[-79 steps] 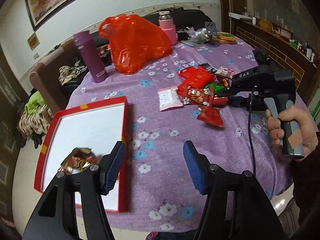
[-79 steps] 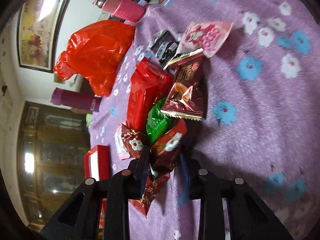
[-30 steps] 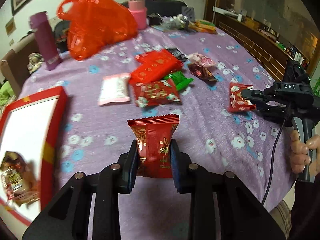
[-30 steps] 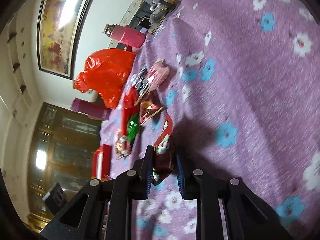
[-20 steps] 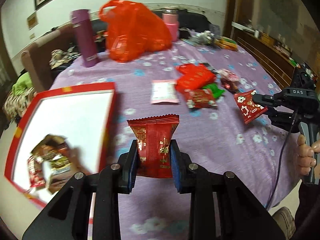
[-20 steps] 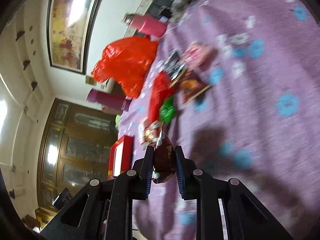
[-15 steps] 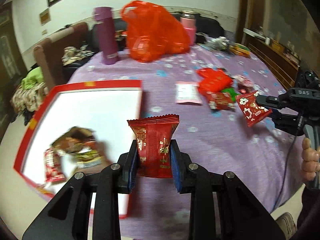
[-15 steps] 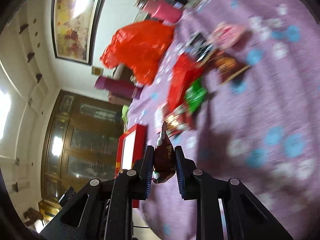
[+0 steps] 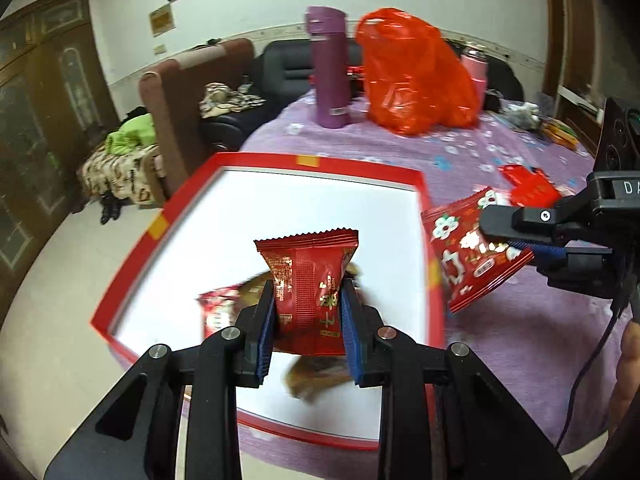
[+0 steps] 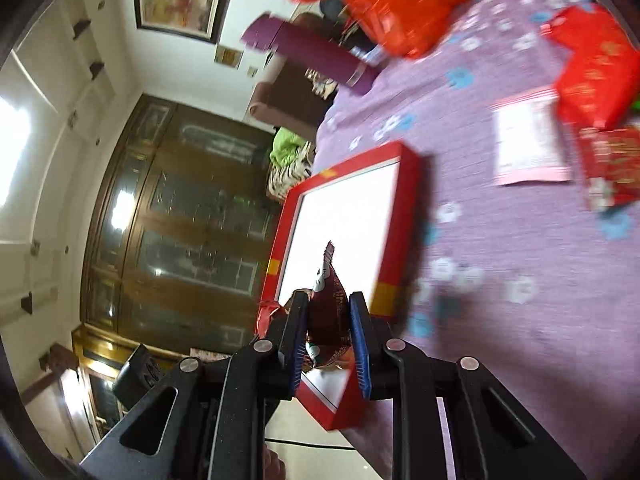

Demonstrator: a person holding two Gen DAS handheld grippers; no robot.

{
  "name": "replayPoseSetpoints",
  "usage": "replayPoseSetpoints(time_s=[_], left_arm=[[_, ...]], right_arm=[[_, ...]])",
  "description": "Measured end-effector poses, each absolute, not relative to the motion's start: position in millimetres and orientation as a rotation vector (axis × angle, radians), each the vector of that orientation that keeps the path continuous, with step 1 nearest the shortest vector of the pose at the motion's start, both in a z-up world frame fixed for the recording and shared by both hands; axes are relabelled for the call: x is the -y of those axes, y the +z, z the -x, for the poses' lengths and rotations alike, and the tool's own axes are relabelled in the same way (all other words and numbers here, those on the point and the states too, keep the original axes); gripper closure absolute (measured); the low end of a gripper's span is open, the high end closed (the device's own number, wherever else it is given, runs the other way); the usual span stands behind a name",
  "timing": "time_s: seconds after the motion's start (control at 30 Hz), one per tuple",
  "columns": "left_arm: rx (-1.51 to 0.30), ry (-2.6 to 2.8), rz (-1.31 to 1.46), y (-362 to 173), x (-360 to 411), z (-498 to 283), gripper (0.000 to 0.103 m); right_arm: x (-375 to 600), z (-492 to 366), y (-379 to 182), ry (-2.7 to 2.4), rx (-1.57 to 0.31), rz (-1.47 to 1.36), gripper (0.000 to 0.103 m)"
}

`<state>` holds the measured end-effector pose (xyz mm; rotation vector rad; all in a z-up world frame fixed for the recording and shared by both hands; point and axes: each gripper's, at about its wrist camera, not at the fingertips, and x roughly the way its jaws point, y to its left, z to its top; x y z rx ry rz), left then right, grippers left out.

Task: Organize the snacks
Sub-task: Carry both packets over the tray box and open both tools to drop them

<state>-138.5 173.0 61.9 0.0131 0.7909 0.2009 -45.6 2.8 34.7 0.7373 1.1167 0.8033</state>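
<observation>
My left gripper [image 9: 308, 312] is shut on a red snack packet [image 9: 308, 280], held above the red-rimmed white tray [image 9: 320, 208]. Several packets [image 9: 218, 308] lie in the tray beneath it, partly hidden. My right gripper [image 10: 328, 320] is shut on a dark red flowered snack packet [image 10: 326, 304], seen edge-on over the tray's near corner [image 10: 348, 416]. In the left wrist view that gripper [image 9: 516, 236] comes in from the right with the flowered packet [image 9: 464, 252] hanging over the tray's right rim.
On the purple flowered cloth [image 9: 520, 336] lie more red packets [image 10: 596, 76] and a pink-white packet [image 10: 528, 144]. A purple flask [image 9: 330, 84], a red plastic bag [image 9: 412, 76] and a pink flask [image 9: 476, 64] stand at the back. A brown chair [image 9: 180, 112] is behind the table.
Both grippers have swung left from the snack pile to the tray, each carrying its packet. The right gripper has come close beside the left one.
</observation>
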Motion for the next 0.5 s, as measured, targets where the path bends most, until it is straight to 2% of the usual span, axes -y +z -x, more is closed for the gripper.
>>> replayPoseSetpoints(time_s=[0.37,0.5], left_arm=[[-0.796,0.358,-0.048,45,-210,137,0.074],[-0.790,0.394,-0.056,44,-214,139,0.070]], right_arm=[[-61,48,30,0.822,-1.153,-0.631,0.078],[-57,51,35,0.827,-1.119,-0.638,0.072]])
